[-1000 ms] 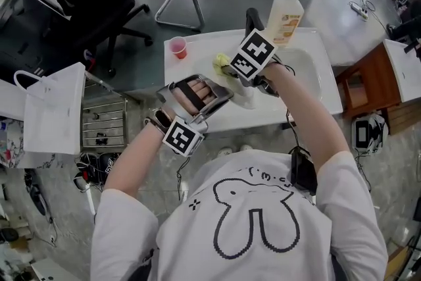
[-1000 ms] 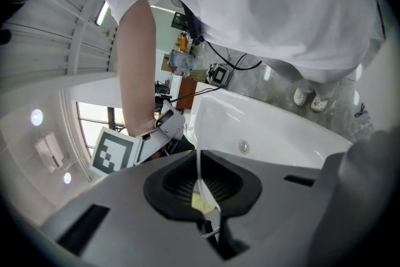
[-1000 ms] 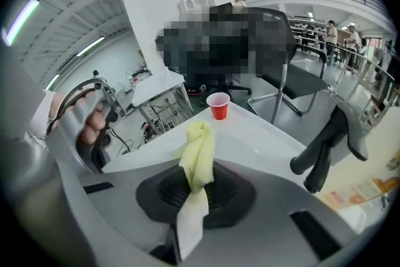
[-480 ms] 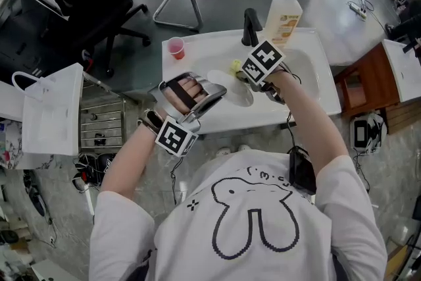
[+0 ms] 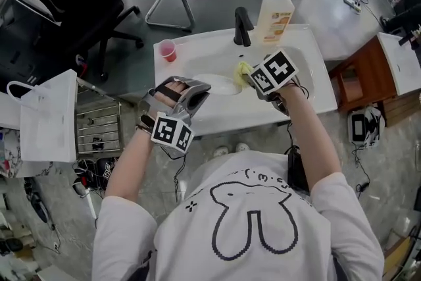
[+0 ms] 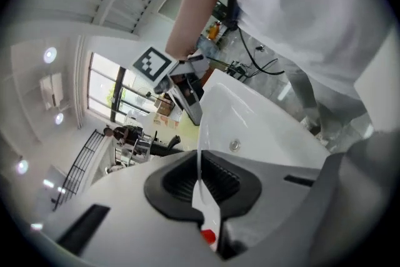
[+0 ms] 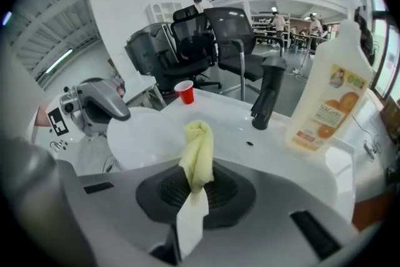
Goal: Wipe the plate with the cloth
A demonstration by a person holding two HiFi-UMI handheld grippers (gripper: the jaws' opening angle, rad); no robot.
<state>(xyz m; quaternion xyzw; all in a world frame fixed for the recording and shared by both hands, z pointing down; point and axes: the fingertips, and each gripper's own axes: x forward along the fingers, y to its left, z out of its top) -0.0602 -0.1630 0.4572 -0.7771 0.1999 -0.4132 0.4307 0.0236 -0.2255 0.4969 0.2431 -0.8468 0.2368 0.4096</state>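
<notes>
Head view shows us at the sink [image 5: 304, 52]: our left gripper [image 5: 200, 88] clamps the white plate [image 5: 221, 83] by its rim, and our right gripper [image 5: 249, 77] pinches the yellow cloth [image 5: 242, 68] beside it.

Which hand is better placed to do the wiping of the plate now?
The right. The right gripper is shut on the yellow cloth, which is just beside the plate. The left gripper is shut on the plate's rim, so it should probably only hold it steady.
</notes>
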